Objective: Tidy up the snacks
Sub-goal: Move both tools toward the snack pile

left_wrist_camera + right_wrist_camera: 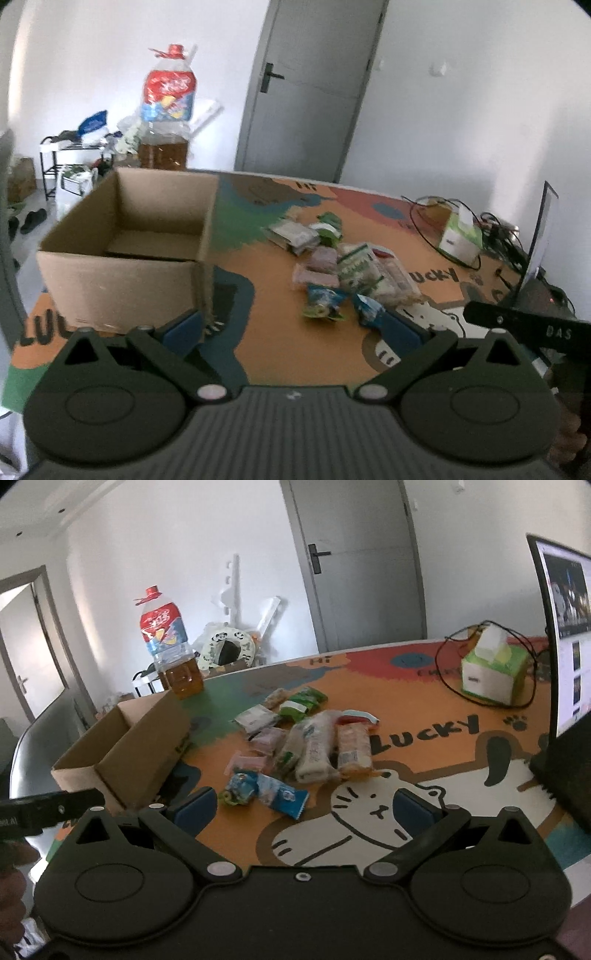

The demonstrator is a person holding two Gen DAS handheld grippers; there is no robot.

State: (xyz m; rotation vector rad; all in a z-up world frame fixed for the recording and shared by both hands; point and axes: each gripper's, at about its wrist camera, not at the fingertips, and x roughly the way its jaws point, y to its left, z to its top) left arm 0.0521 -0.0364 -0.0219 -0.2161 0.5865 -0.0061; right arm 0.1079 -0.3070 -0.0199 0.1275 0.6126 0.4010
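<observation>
A pile of snack packets (343, 269) lies on the colourful table mat, also in the right wrist view (303, 746). Two blue packets (266, 790) lie nearest. An open, empty-looking cardboard box (125, 251) stands left of the pile; it also shows in the right wrist view (125, 746). My left gripper (291, 328) is open and empty, above the table's near edge between box and pile. My right gripper (304, 805) is open and empty, just in front of the blue packets.
A large oil bottle (173, 653) stands behind the box. A green tissue box (493, 675) with black cables sits at the back right. A monitor (561, 635) stands at the right edge. A door and shelves are beyond the table.
</observation>
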